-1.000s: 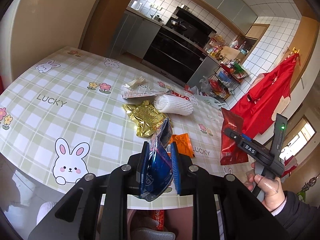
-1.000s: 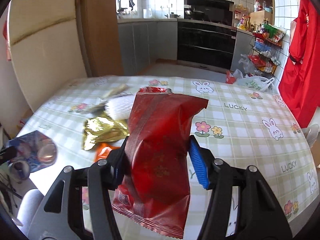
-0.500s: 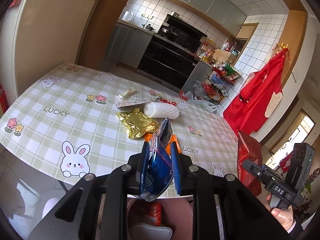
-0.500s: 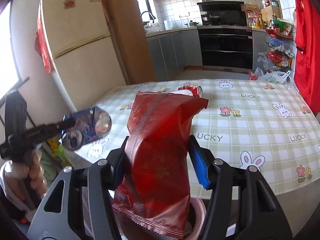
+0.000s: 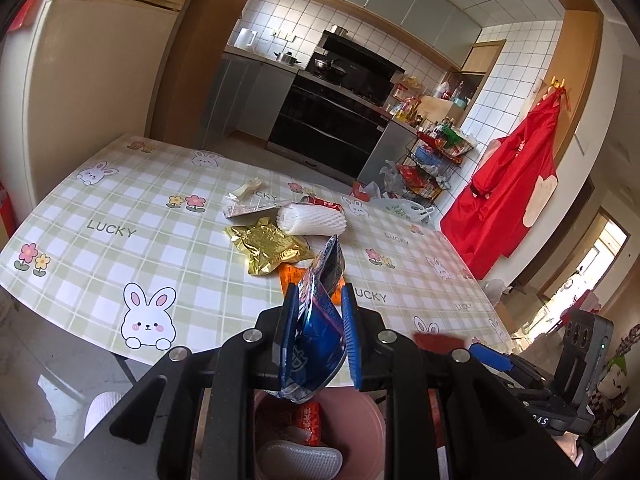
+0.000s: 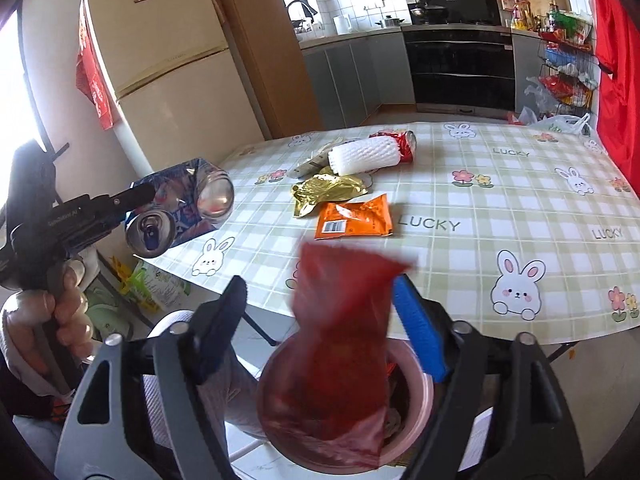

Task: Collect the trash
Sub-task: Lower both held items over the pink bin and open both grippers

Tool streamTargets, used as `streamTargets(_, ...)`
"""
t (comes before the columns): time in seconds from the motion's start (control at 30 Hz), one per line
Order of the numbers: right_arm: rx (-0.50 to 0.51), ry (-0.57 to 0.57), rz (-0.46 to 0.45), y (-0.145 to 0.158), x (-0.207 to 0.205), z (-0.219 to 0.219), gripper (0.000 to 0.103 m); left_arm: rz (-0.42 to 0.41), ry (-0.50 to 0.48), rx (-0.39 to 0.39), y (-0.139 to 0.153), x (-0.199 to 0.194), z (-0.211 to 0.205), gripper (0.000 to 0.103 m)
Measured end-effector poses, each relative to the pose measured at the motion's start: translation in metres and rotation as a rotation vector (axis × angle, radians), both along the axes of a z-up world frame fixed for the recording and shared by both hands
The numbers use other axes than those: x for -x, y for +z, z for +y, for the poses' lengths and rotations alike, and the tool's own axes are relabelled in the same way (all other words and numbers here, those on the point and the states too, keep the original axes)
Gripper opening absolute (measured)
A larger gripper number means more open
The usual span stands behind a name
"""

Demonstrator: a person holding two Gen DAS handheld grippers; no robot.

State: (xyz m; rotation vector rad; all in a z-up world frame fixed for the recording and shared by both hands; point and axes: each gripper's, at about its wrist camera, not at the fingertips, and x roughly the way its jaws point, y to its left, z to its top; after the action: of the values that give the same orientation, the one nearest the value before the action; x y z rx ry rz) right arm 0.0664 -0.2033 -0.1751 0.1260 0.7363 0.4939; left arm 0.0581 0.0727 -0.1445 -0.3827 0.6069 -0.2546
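Note:
My left gripper is shut on a crumpled blue packet, held above a pink bin below the table's near edge. The right wrist view shows that packet at the left, beside the hand on the left gripper. My right gripper is opening its jaws. A red bag, blurred, drops between them into the pink bin, and the pads no longer press on it. On the table lie a gold wrapper, an orange packet, a white foam net and a red can.
The table has a green check cloth with rabbits. A clear wrapper lies behind the gold one. A fridge stands at the left, kitchen cabinets and a wire rack behind, a red apron on the right wall.
Both grippers drew back from the table to above the pink bin. The right jaws have spread and the red bag has slipped down between them. The left still clamps the blue packet.

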Motion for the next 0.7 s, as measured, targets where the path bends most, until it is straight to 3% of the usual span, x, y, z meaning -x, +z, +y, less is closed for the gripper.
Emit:
streamTargets(0.27,0.009,-0.118,-0.051,0.010,-0.001,-0.010,0.097,0.029,-0.048,0.012,-0.010,-0.002,-0.009,0.021)
streamTargets(0.5,0.028,-0.302,-0.143,0.019,0.004,-0.032,0.097,0.066,-0.150,0.020,-0.021,-0.001,-0.033,0.021)
streamTargets(0.7,0.007,-0.369,-0.125,0.013,0.001,-0.049,0.097,0.116,-0.207,0.012,-0.035,-0.003,-0.052,0.021)
